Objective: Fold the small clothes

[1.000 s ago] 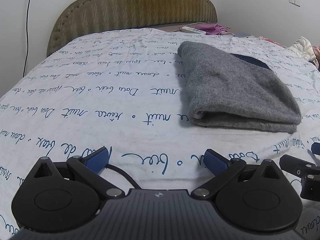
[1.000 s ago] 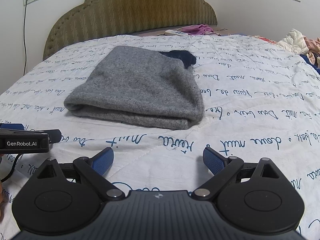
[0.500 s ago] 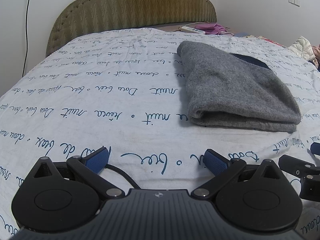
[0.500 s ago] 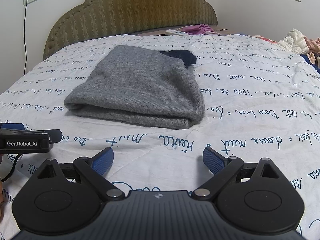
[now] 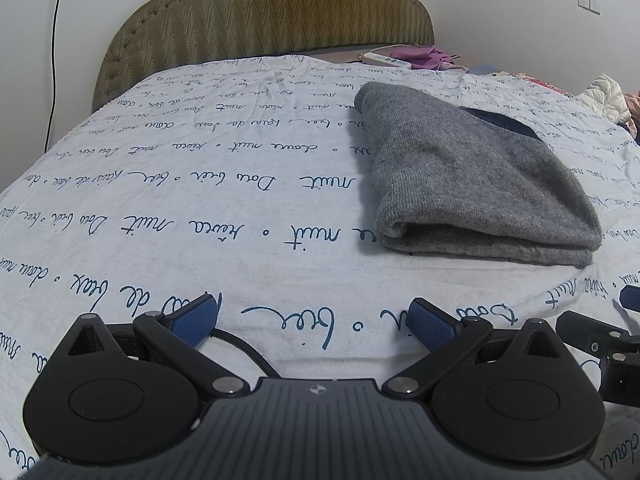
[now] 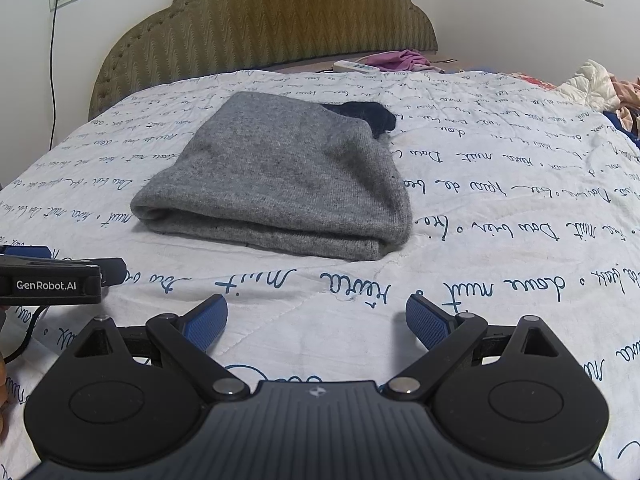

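A folded grey knit garment (image 5: 476, 176) lies on the white bed sheet with blue script (image 5: 180, 200); it also shows in the right wrist view (image 6: 280, 176). A dark navy piece (image 6: 368, 114) sticks out from under its far edge. My left gripper (image 5: 314, 320) is open and empty, low over the sheet, in front and to the left of the garment. My right gripper (image 6: 316, 320) is open and empty, in front of the garment. Each gripper shows at the edge of the other's view.
A padded olive headboard (image 6: 264, 20) stands at the far end. A white power strip (image 6: 356, 66) and purple cloth (image 6: 400, 58) lie by it. A pile of clothes (image 6: 596, 88) sits at the far right. A black cable (image 5: 244, 350) runs under my left gripper.
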